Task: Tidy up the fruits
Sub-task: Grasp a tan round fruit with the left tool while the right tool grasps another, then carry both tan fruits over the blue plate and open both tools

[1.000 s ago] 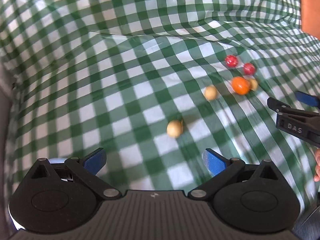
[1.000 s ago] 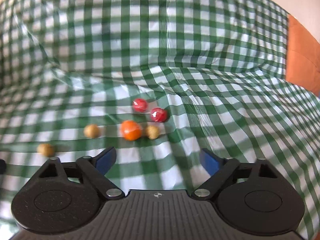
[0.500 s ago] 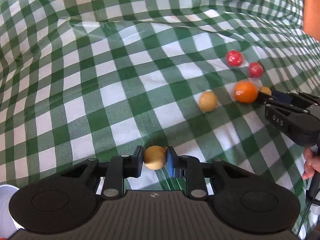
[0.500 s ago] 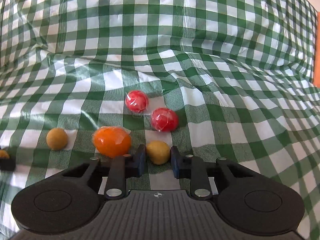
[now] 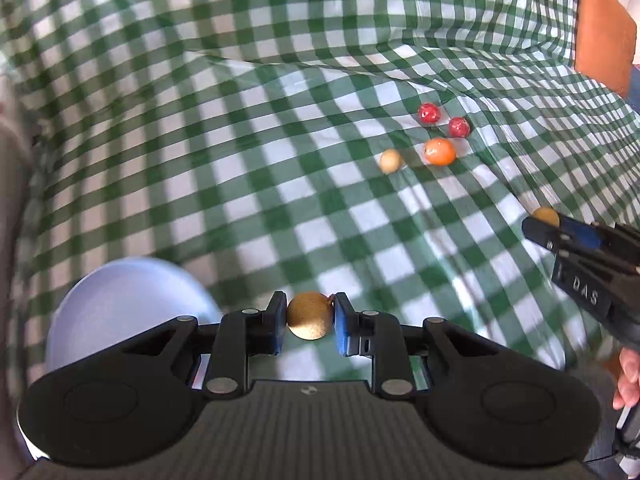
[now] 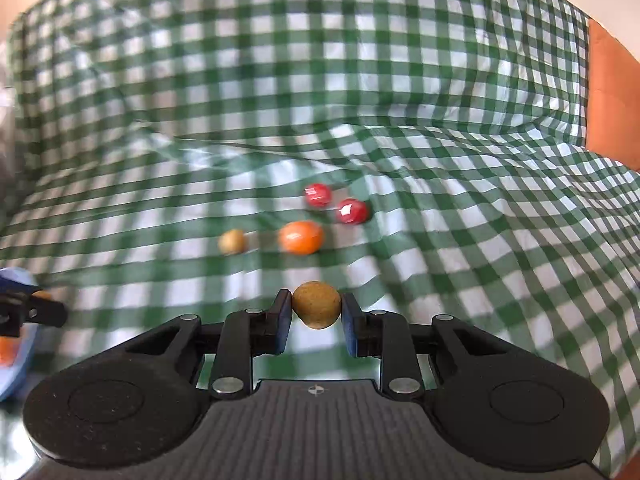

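My left gripper (image 5: 310, 303) is shut on a small tan round fruit (image 5: 310, 320), held off the green checked cloth (image 5: 248, 184). My right gripper (image 6: 316, 300) is shut on a second tan fruit (image 6: 317, 312). In the left wrist view that gripper (image 5: 549, 227) comes in from the right with its fruit (image 5: 546, 215) at the tips. Still on the cloth lie two red fruits (image 6: 318, 195) (image 6: 352, 211), an orange one (image 6: 301, 237) and another tan one (image 6: 232, 241).
A pale blue bowl (image 5: 120, 304) sits low left, just beside my left gripper; its rim (image 6: 18, 364) shows at the left edge of the right wrist view, something orange inside. A person's hand (image 5: 628, 376) holds the right gripper. Orange wood (image 5: 604, 28) borders the cloth at right.
Both grippers went from open to shut, each on a tan fruit, then lifted and drew back from the fruit cluster. The blue bowl has come into the left wrist view.
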The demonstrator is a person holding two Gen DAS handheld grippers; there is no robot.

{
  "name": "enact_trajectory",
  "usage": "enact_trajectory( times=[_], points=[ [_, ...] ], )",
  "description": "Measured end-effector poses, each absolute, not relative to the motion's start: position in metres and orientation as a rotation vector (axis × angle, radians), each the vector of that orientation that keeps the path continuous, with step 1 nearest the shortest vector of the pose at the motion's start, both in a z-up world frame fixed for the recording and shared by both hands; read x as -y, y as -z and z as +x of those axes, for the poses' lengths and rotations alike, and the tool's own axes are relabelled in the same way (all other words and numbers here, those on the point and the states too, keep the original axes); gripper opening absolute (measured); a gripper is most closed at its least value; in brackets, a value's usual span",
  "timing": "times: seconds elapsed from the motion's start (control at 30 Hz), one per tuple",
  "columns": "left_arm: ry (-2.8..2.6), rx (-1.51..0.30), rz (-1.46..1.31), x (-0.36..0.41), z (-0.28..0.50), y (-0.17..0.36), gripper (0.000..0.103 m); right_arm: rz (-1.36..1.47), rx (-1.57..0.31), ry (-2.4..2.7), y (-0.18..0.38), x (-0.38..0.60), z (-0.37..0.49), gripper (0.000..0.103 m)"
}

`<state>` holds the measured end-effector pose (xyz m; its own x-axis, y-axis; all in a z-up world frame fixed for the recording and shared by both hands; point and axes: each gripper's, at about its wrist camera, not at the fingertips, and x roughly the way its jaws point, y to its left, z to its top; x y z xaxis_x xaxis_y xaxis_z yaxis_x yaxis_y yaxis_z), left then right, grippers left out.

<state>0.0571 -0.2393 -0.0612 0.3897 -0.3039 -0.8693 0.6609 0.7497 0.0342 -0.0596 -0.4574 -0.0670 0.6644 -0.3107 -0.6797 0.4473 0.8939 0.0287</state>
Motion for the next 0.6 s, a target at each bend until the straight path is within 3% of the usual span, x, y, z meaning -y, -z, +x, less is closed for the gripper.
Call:
enact_trajectory(
  times=[0.6],
  points=[
    [0.468,-0.960,0.297,0.034,-0.008,0.004,0.027,0.169,-0.714,0.025,-0.021,0.243,-0.104,0.028]
  ],
)
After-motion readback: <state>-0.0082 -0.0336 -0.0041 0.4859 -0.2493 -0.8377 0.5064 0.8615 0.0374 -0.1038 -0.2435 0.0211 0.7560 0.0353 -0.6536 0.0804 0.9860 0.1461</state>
